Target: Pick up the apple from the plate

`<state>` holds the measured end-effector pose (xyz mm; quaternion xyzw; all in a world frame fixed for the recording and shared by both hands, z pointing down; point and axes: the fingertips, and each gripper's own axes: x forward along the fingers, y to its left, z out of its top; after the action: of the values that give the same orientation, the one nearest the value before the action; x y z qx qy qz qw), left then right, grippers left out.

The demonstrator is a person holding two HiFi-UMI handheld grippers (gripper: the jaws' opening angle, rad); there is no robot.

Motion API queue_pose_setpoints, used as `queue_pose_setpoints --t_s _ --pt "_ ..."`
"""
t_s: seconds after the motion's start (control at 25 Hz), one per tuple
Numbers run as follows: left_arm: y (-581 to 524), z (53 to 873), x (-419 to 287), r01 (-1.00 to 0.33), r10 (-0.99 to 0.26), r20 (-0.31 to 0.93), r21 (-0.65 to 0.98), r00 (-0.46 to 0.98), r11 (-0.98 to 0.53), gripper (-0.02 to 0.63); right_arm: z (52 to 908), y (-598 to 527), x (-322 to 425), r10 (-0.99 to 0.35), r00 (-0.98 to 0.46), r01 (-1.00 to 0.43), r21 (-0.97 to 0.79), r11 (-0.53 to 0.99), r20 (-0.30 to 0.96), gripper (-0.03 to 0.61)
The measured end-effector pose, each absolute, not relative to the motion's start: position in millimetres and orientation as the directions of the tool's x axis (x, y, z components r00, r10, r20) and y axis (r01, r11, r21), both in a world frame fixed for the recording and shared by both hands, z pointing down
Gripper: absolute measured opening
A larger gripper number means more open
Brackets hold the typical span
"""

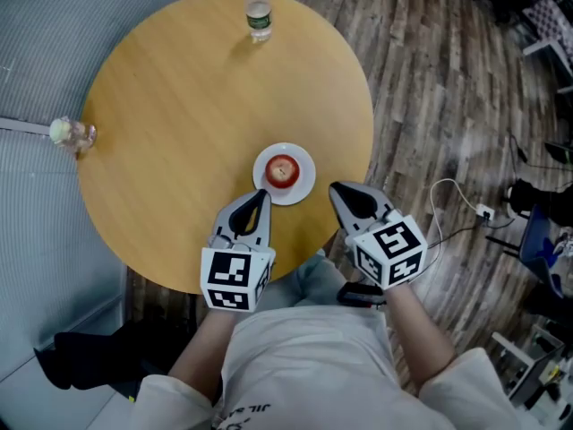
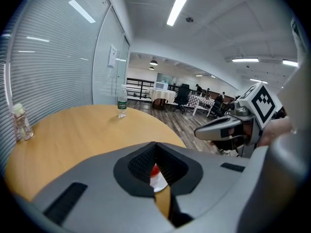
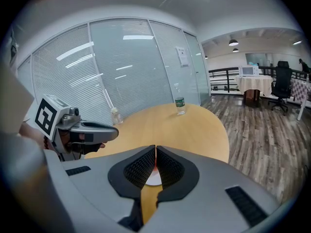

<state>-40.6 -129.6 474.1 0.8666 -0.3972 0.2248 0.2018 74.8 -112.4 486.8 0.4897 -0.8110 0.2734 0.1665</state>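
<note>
A red apple [image 1: 282, 170] sits on a small white plate [image 1: 305, 184] near the front edge of the round wooden table [image 1: 179, 106]. My left gripper [image 1: 261, 194] hovers just short of the plate's left side, jaws shut and empty. My right gripper [image 1: 336, 188] hangs just right of the plate, past the table's edge, also shut with nothing in it. In the left gripper view [image 2: 155, 144] a sliver of the apple [image 2: 154, 169] and plate [image 2: 160, 181] shows behind the closed jaws. The right gripper view [image 3: 155, 147] shows the plate [image 3: 153, 180] the same way.
A water bottle [image 1: 258, 12] stands at the table's far edge. A small glass jar [image 1: 71, 134] sits at the left edge by the blinds. Cables and chair bases lie on the wooden floor [image 1: 430, 106] to the right.
</note>
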Motion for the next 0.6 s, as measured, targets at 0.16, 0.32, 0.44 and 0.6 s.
queue_pose_setpoints --t_s 0.16,0.32,0.44,0.6 --pt "-131.5 484.5 -39.1 -0.782 -0.596 0.553 0.181 0.583 -0.597 0.002 499.2 -113.0 74.9 -0.687 -0.462 -0.887 -0.276 0.371 0.561 0.031" --pt "-132.4 494.6 -33.5 -0.781 -0.589 0.561 0.186 0.582 -0.596 0.002 505.7 -113.0 78.1 -0.682 -0.460 -0.888 -0.280 0.365 0.569 0.031" --pt "-134.8 499.2 -30.6 -0.779 -0.586 0.557 0.198 0.589 -0.595 0.002 509.6 -115.9 78.7 -0.674 -0.460 -0.888 -0.282 0.363 0.578 0.031" --pt "-138.8 508.1 -31.1 -0.782 -0.585 0.560 0.204 0.586 -0.589 0.002 512.6 -120.0 77.3 -0.666 -0.462 -0.886 -0.281 0.368 0.585 0.031"
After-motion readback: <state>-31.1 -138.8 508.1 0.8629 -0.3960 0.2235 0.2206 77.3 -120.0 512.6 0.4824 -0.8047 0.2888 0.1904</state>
